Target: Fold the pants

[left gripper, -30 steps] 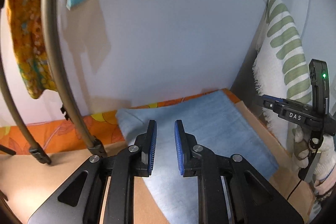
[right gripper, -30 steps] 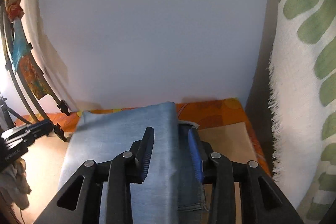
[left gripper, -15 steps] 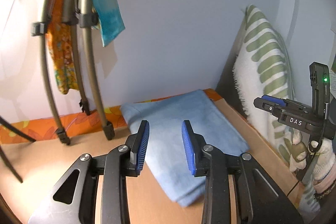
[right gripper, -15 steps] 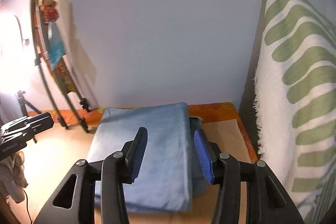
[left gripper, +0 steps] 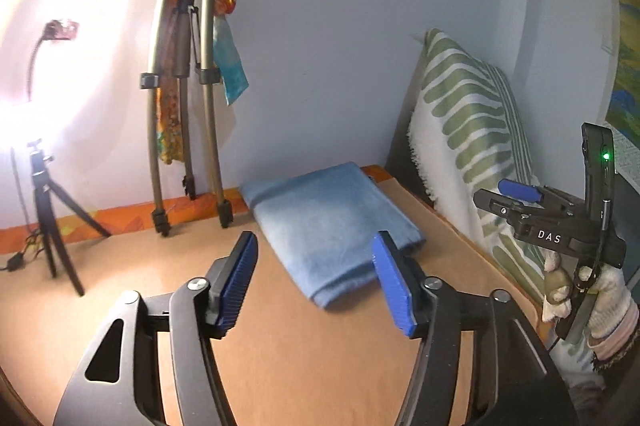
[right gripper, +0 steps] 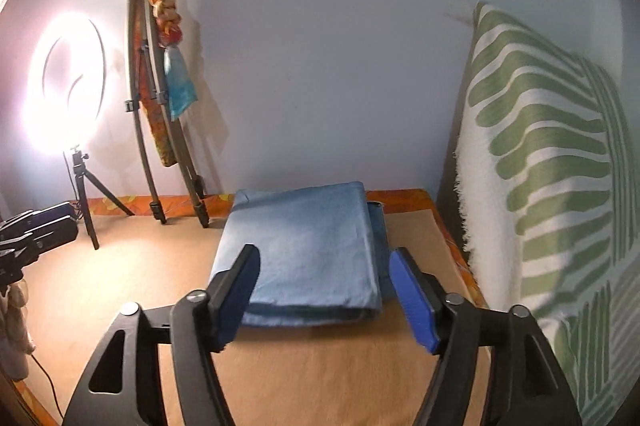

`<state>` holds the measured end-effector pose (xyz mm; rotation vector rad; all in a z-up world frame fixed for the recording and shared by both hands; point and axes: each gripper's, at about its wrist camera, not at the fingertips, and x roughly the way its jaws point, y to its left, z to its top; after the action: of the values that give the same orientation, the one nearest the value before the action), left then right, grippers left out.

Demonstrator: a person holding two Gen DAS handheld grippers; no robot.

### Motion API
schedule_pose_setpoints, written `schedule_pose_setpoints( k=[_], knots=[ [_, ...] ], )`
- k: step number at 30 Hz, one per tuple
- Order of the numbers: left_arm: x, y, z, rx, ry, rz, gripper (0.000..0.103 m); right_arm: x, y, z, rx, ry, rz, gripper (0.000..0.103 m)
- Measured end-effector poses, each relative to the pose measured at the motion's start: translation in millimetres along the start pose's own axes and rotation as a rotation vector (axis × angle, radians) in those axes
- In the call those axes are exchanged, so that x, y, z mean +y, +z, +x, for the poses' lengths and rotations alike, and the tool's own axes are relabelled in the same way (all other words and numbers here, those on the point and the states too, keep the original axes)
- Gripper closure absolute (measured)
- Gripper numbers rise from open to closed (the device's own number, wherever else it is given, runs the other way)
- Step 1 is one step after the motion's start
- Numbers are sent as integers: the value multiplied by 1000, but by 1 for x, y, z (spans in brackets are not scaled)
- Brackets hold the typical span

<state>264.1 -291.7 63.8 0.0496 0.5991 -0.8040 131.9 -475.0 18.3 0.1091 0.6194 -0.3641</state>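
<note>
Pants: we see the pants (left gripper: 332, 226) folded into a flat blue rectangle, lying on the desk (left gripper: 280, 358) near its far right corner, close to the wall.
Pants, right view: the pants (right gripper: 308, 250) show a thick stacked edge toward us, and a narrower layer sticks out along their right side.
Left tongs: our left tongs (left gripper: 316, 282) hang above the desk, short of the pants; the jaws are apart and widening, with nothing between the blue pads (left gripper: 236, 286).
Right tongs: our right tongs (right gripper: 326, 296) hover over the near edge of the pants; the jaws are wide and spreading further, and the pads (right gripper: 412, 300) press on no cloth.
Right tongs from the left view: we see the right tongs (left gripper: 520, 192) side-on at the right, held by a gloved hand (left gripper: 592, 290).
Left tongs from the right view: a dark part of the left tongs (right gripper: 36, 230) shows at the left edge.
Desk: a brown sheet covers it, with an orange patterned strip (right gripper: 400, 195) along the far edge.
Cushion: a white cushion (right gripper: 552, 162) with green stripes stands upright just right of the pants.
Tripod: a folded tripod (left gripper: 188, 98) leans on the wall left of the pants, with coloured cloths hung on it.
Lamp: a bright ring lamp (right gripper: 66, 86) on a small stand glares at the far left.
</note>
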Motion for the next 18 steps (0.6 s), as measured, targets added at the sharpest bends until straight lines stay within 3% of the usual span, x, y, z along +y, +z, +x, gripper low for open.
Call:
schedule_pose_setpoints(
  k=[4,13,18],
  knots=[
    [-7,-16,-30,-13,5,15,40,21,-17,-39,-29,-54,-36,20],
    [-14,-43,-75,-19,-3,0,28,42,-49,-85,-62,-69,-10,10],
    [-20,-60,-87,-18,49,30,22,51,-66,-98,-71,-85,-19,4]
  ],
)
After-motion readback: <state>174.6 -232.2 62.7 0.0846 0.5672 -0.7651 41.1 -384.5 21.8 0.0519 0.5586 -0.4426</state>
